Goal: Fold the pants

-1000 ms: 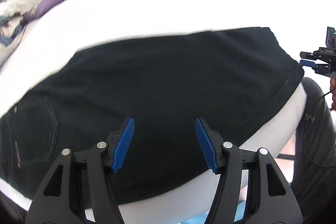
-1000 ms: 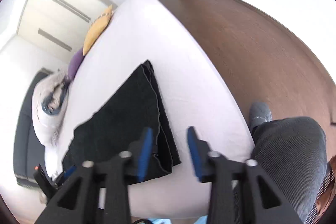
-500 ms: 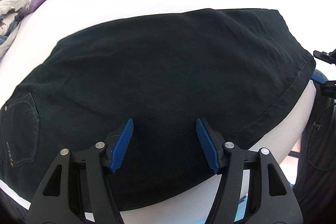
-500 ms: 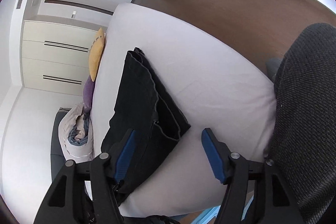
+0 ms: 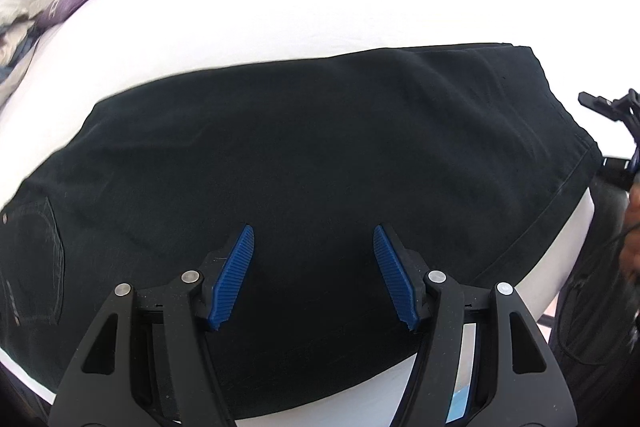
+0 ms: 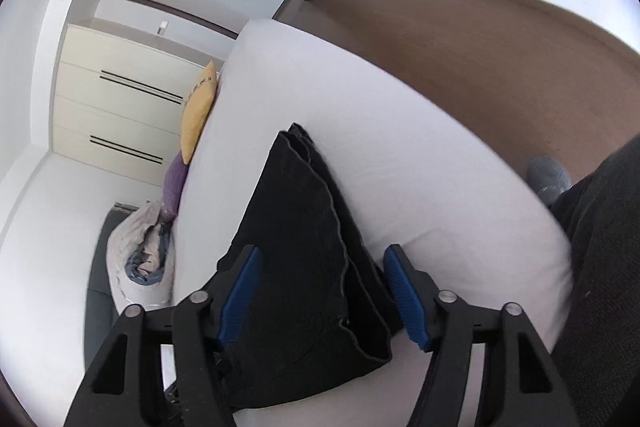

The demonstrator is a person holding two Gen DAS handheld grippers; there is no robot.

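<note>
Both hand-held grippers, left (image 5: pixel 314 275) and right (image 6: pixel 322 297), gape wide, empty. Black pants (image 5: pixel 304 163) lie flat on bed (image 5: pixel 280 7); hems at 3 o'clock. Soft, limp, probably moderately heavy; pinch stacked hems.

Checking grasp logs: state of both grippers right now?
Left gripper: open, empty, over the pants.
Right gripper: open, empty, at the pants' hem end.
</note>
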